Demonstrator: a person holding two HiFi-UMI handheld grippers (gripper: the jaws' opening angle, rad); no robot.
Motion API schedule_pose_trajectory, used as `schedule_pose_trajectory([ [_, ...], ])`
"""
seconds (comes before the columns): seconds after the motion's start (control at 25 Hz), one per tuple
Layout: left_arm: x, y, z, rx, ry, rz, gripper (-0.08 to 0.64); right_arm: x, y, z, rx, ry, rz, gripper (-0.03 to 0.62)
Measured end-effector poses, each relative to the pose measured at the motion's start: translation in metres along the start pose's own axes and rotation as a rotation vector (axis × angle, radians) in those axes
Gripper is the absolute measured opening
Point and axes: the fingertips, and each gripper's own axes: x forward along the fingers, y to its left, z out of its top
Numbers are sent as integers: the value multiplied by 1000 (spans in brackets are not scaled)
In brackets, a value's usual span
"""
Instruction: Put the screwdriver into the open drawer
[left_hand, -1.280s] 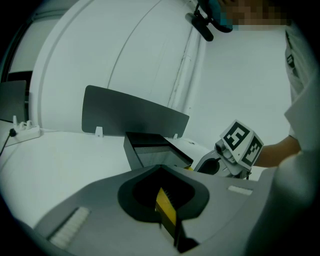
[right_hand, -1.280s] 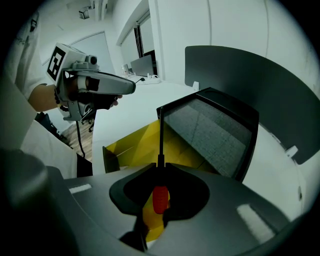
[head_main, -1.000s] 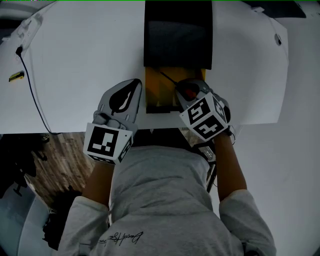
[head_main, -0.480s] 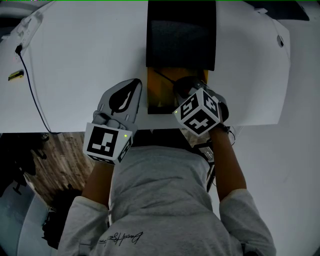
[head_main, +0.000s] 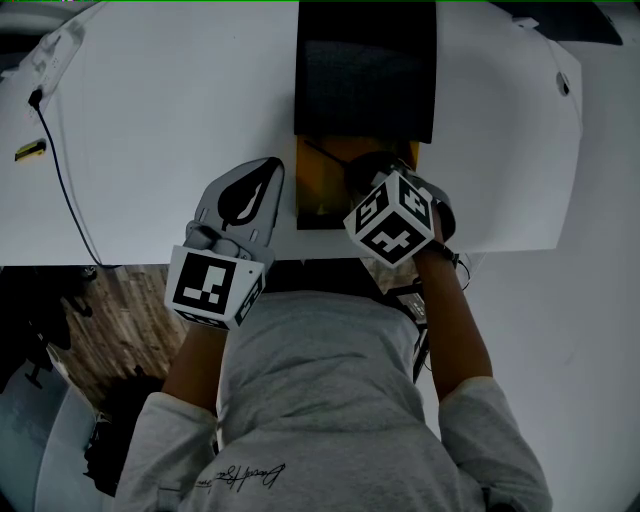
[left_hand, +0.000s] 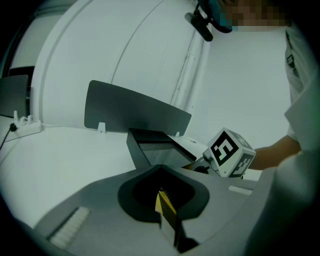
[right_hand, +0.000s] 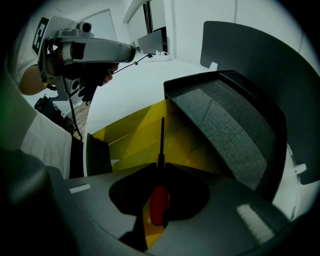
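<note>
The yellow open drawer (head_main: 318, 190) juts from a dark cabinet (head_main: 365, 70) at the white table's front edge. My right gripper (head_main: 366, 172) hangs over the drawer's right half, shut on the screwdriver. In the right gripper view its red handle (right_hand: 159, 202) sits between the jaws, and the black shaft (right_hand: 161, 140) points down into the yellow drawer (right_hand: 135, 132). The head view shows only the thin shaft (head_main: 325, 155) over the drawer. My left gripper (head_main: 264, 175) rests over the table just left of the drawer, jaws together with nothing held; the left gripper view (left_hand: 160, 170) shows the same.
A black cable (head_main: 62, 175) runs across the table's left side, beside a small yellow-and-black object (head_main: 31, 152). A dark upright panel (left_hand: 135, 112) stands behind the cabinet. A white power strip (left_hand: 25, 125) lies at the far left. Wood floor (head_main: 110, 320) lies below the table's edge.
My right gripper has moved forward and a little left over the drawer, tipping its marker cube. The red handle has dropped out of the head view. The left gripper has stayed still.
</note>
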Motion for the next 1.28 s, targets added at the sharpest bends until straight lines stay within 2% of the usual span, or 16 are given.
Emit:
schedule_pose_trajectory([
  [0.64,1,-1,-2,-1,1,-3,0,4,1,-2,-1,28,14,75],
  [1.28,-1,-2,0,-4,-4,-4,0,4,2,-2,21,4,1,91],
])
